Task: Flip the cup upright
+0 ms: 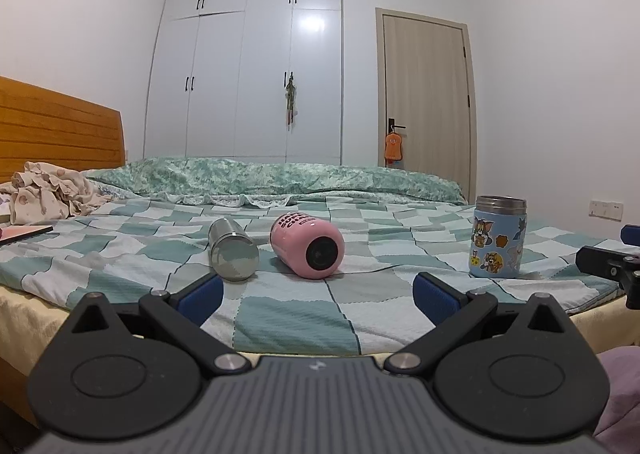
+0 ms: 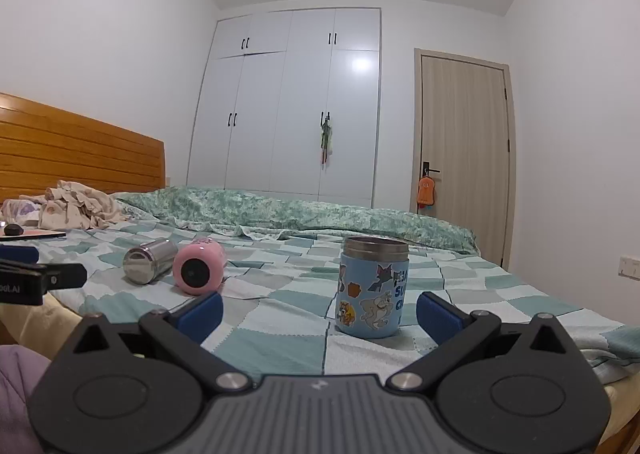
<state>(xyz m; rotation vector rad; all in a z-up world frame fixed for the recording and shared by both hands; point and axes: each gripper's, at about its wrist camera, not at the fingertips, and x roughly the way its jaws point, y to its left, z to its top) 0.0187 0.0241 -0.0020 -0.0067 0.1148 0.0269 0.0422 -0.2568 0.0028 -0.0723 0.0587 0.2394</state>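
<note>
Brushed steel and glossy pink mark the two cylinders lying on their sides on the bed's woven, teal-and-white checked blanket [image 1: 288, 318]: a bare stainless steel cup [image 1: 233, 254] and, just beside it, a smooth pink cup with dark lettering [image 1: 307, 245], its round dark base facing the camera. Well apart from them stands an upright light-blue cup covered in cartoon stickers with a ribbed steel rim [image 2: 373, 286]. The left tongs [image 1: 318, 296] are spread wide and hold nothing, their blue rubbery pads short of the two fallen cups. The right tongs [image 2: 318, 310] are likewise released, with the blue sticker cup between and just ahead of the fingers. A crumpled green floral quilt [image 1: 280, 174] lies beyond.
</note>
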